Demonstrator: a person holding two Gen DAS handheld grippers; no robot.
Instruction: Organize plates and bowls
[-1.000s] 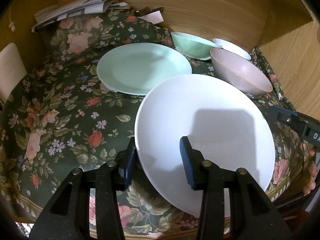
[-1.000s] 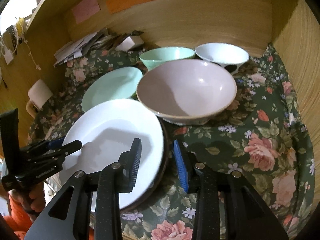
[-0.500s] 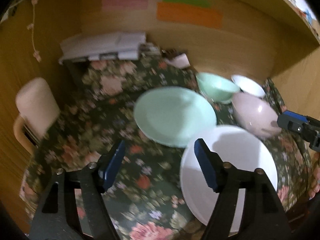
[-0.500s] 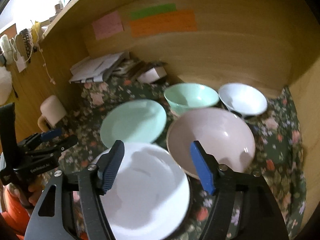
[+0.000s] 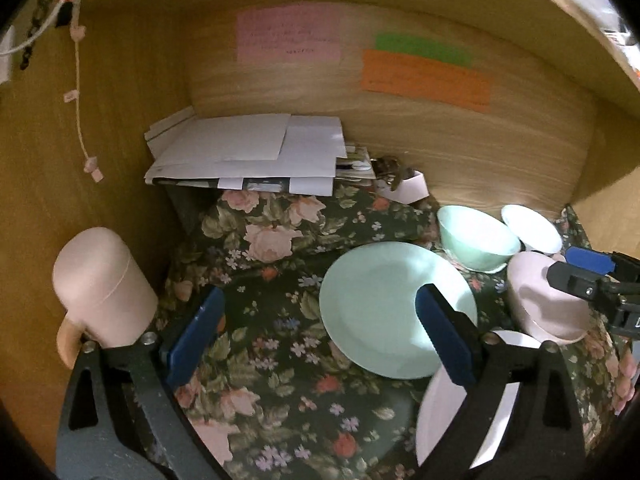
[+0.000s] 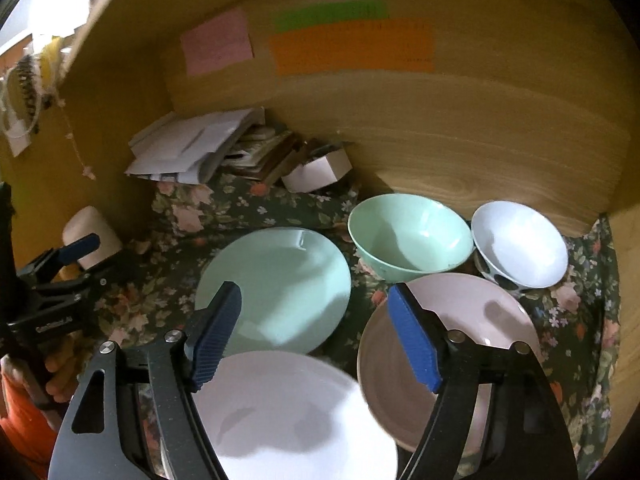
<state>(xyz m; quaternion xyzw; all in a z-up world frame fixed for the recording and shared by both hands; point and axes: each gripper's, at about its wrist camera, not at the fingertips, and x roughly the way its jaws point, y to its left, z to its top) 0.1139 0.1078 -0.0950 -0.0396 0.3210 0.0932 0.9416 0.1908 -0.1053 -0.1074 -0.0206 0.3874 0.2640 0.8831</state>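
On the floral cloth (image 5: 272,360) lie a mint green plate (image 5: 384,312) (image 6: 280,288) and a white plate (image 5: 448,412) (image 6: 288,416) in front of it. A pink bowl (image 5: 540,304) (image 6: 472,320), a mint bowl (image 5: 472,240) (image 6: 408,236) and a white bowl (image 5: 532,228) (image 6: 520,248) stand to the right. My left gripper (image 5: 320,336) is open and empty, raised above the cloth left of the green plate. My right gripper (image 6: 316,336) is open and empty, above the white plate and pink bowl.
A pink mug (image 5: 100,292) lies at the left wall. A stack of papers (image 5: 248,152) and a small white box (image 6: 316,170) sit at the back. Wooden walls close in on the left, back and right. Coloured notes (image 5: 424,80) hang on the back wall.
Both grippers have opened wide and drawn back and up from the white plate, which now lies on the cloth. The left gripper has swung left.
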